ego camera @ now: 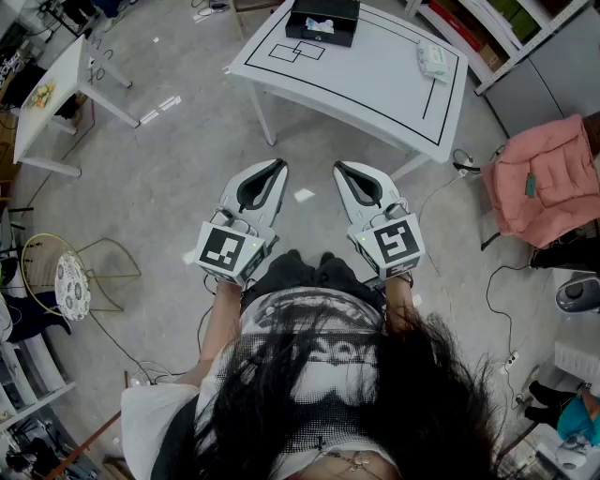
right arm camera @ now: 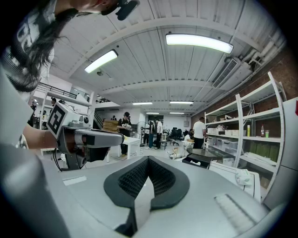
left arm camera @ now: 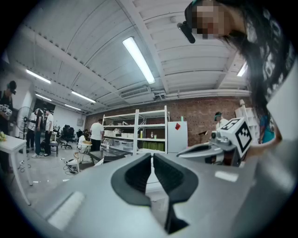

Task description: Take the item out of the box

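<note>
A black open box (ego camera: 322, 21) stands at the far edge of a white table (ego camera: 375, 89) ahead of me, with a pale crumpled item (ego camera: 320, 25) inside it. In the right gripper view the box (right arm camera: 200, 160) shows small, to the right beyond the jaws. I hold both grippers level over the floor, well short of the table. My left gripper (ego camera: 280, 165) (left arm camera: 152, 156) is shut, nothing between its black pads. Beside it, my right gripper (ego camera: 338, 167) (right arm camera: 148, 158) is also shut and empty.
A small white packet (ego camera: 432, 59) lies on the table's right side, near black outlines drawn on the top. A pink-covered chair (ego camera: 548, 178) stands right, another white table (ego camera: 47, 94) and a wire stool (ego camera: 70, 281) left. Cables trail on the floor. People and shelves stand far off.
</note>
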`<act>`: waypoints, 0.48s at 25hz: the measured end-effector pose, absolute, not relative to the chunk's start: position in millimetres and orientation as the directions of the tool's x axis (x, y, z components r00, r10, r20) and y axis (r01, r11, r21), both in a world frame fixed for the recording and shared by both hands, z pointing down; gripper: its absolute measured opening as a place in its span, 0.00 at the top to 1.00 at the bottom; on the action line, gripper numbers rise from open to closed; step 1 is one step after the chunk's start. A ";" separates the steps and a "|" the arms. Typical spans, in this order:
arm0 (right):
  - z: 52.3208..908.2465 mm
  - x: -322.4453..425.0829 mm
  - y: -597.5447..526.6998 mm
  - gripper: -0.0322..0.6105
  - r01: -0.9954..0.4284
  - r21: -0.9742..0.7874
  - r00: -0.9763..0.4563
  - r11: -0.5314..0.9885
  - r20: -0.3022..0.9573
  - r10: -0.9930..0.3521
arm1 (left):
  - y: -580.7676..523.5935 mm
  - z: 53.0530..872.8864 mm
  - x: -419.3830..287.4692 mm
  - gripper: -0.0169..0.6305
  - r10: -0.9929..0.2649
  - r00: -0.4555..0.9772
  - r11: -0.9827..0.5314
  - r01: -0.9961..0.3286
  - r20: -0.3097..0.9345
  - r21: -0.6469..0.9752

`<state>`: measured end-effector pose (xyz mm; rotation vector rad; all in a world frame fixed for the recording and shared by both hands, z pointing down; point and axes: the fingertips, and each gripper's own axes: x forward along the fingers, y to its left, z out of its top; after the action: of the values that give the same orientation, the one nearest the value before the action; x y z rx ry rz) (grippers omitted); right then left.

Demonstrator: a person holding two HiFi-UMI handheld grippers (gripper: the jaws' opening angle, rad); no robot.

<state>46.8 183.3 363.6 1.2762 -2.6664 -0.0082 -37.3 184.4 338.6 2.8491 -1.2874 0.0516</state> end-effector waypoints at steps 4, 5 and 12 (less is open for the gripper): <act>364.2 44.2 186.5 0.94 -0.774 0.081 -0.610 0.628 0.167 -0.774 | 189.0 339.9 -39.5 0.97 -0.745 0.664 -0.664 -0.747 0.062 0.015; 365.1 43.8 186.5 0.94 -0.775 0.080 -0.609 0.627 0.167 -0.775 | 189.5 341.1 -39.9 0.97 -0.744 0.664 -0.665 -0.747 0.070 0.019; 367.2 39.7 186.6 0.94 -0.779 0.064 -0.608 0.623 0.164 -0.777 | 189.8 342.5 -45.2 0.97 -0.743 0.667 -0.668 -0.744 0.062 0.006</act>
<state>39.7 186.6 367.2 1.2913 -2.6687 0.0207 -45.2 189.8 342.5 2.8401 -1.2669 0.0841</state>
